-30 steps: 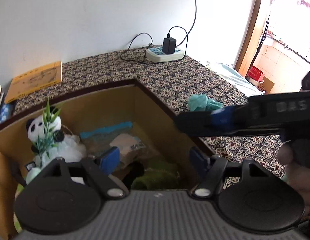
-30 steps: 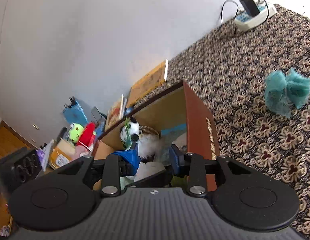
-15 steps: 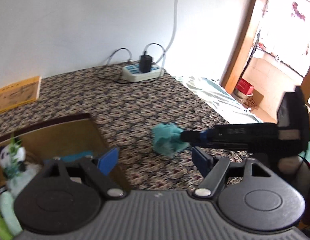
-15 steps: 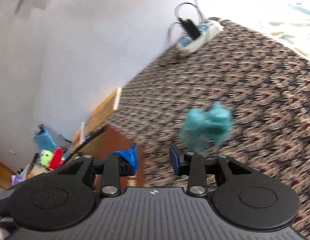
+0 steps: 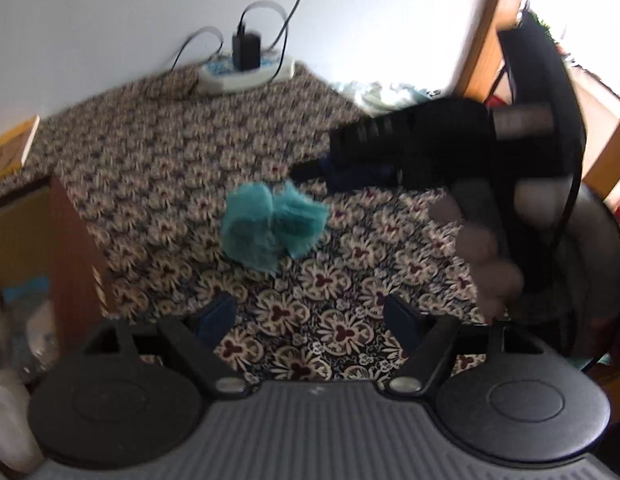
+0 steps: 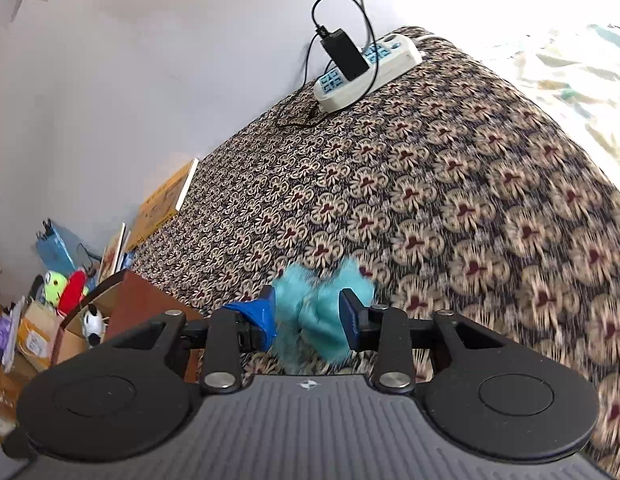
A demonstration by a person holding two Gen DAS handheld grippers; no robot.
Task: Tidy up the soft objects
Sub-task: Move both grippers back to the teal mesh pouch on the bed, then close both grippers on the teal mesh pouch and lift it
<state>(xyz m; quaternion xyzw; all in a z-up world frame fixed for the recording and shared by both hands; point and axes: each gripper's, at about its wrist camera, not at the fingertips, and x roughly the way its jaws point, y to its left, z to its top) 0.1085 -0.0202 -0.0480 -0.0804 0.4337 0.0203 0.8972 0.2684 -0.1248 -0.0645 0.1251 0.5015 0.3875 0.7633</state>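
Patterned floral cloth covers the bench (image 6: pixel 450 184), the widest thing in view, and everything below is placed from the teal soft toy (image 5: pixel 272 226) lying on it. Left of the toy, at the bench's edge, stands the brown cardboard box (image 5: pixel 76 248) with a panda plush (image 6: pixel 95 316) showing inside. Beyond the toy, against the wall, sits a white power strip (image 6: pixel 366 74) with a black charger plugged in.

The right gripper (image 6: pixel 308 314) is the nearer one: in its own view the toy sits between and just past the tips, its long axis crosswise to the jaws, which stand narrowly apart and, I judge, are not pressing it yet. The left gripper (image 5: pixel 306 316) hangs nearer the camera side of the toy, well apart from it, jaws wide and empty, having just been opening a little more.

A second ago both cameras looked down into the box; now both have swung away from it to the toy, and the right gripper has closed in until the toy fills its gap.
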